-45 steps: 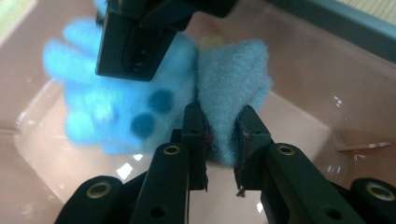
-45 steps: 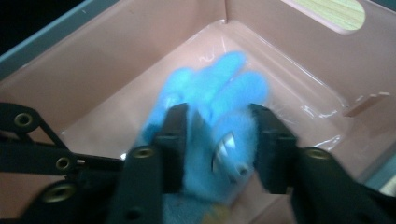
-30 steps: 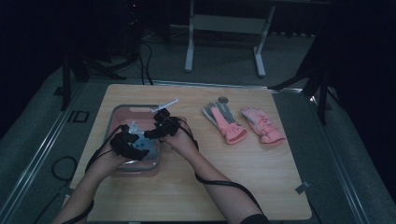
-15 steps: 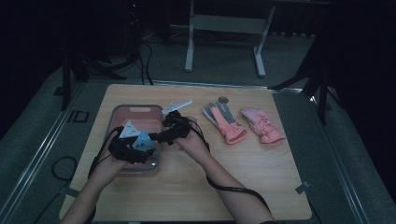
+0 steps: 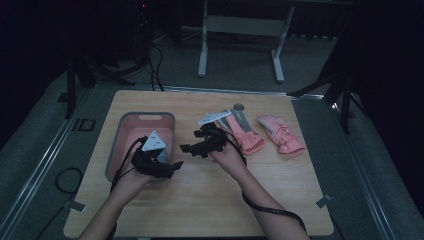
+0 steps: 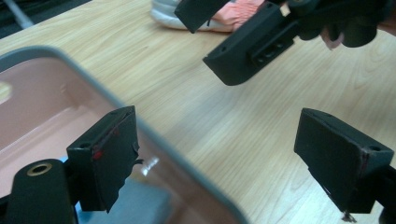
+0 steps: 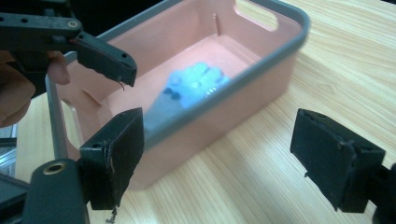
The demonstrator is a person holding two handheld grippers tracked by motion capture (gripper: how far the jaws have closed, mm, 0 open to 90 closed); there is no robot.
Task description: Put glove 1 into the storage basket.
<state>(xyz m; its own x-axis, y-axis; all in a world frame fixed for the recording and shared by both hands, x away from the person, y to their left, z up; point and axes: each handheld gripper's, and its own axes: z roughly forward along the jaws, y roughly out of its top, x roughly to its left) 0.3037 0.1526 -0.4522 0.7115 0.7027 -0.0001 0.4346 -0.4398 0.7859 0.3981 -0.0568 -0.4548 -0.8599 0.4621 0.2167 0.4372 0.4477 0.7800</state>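
A pink tub with a grey rim (image 5: 116, 145) stands on the left of the table. In it lies a blue glove (image 7: 191, 88). My left gripper (image 5: 167, 165) hovers over the tub's near right corner, open, nothing between its jaws; they have just been opening. My right gripper (image 5: 192, 147) is over bare wood to the right of the tub, pointing at it. It is also open and empty after widening. Two pink gloves (image 5: 247, 141) (image 5: 282, 134) lie side by side at the right.
The tub's rim (image 6: 56, 53) crosses between the left gripper's jaws (image 6: 219, 163), and the right gripper (image 6: 252, 42) hangs beyond. The left gripper (image 7: 102, 58) shows above the tub (image 7: 280, 42) ahead of my right gripper (image 7: 219, 158). A round grey disc (image 5: 238, 107) lies behind the gloves.
Both grippers have come up out of the tub. The right one has moved right, off the tub and over the table. The left one has drawn back to the tub's near right corner.
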